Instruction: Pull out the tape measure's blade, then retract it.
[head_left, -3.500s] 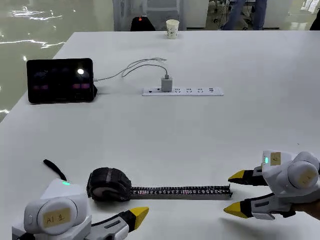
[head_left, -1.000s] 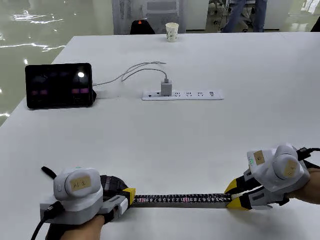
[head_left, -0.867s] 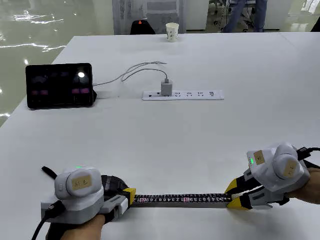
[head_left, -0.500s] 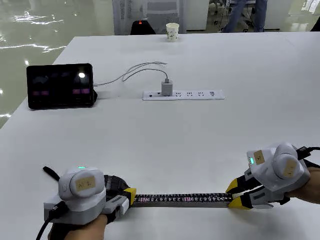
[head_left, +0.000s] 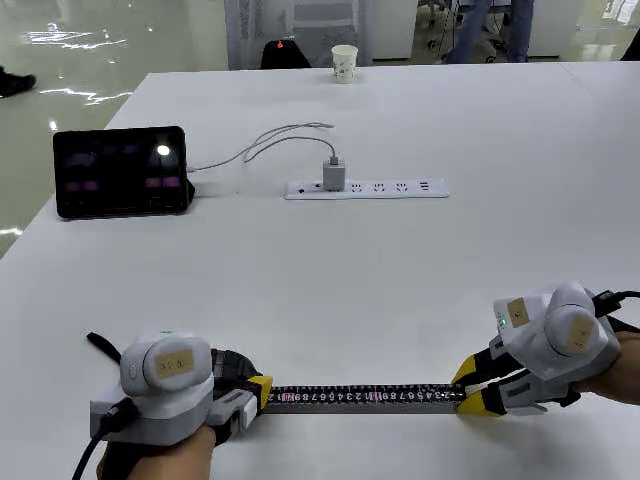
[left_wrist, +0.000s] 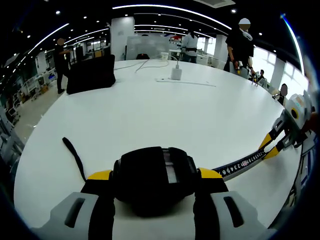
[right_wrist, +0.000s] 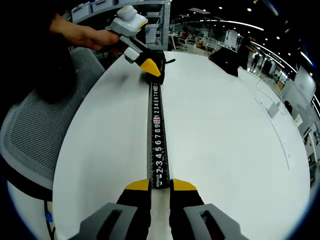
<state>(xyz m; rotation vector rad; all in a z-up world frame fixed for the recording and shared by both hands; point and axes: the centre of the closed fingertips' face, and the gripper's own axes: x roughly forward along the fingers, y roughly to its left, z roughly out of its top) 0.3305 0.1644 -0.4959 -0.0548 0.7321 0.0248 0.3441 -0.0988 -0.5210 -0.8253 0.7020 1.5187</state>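
The black tape measure case (head_left: 232, 366) sits near the table's front edge. My left gripper (head_left: 246, 388) is shut on it, and in the left gripper view the case (left_wrist: 152, 167) is squeezed between the yellow-tipped fingers of the left gripper (left_wrist: 155, 175). The black blade (head_left: 365, 396) lies flat on the table, pulled out to the right. My right gripper (head_left: 468, 390) is shut on its end. The right gripper view has the blade (right_wrist: 158, 130) running from the right gripper (right_wrist: 160, 186) to the case (right_wrist: 159, 62).
A dark tablet (head_left: 122, 170) stands at the left on the white table (head_left: 400, 270). A power strip (head_left: 366, 187) with a charger and cable lies mid-table, and a paper cup (head_left: 344, 60) stands at the far edge. A black strap (head_left: 100, 345) trails from the case.
Both grippers were open and off the tape 3.5 s ago. Since then the left has closed on the case and the right on the blade's end. Over the last second almost nothing has moved.
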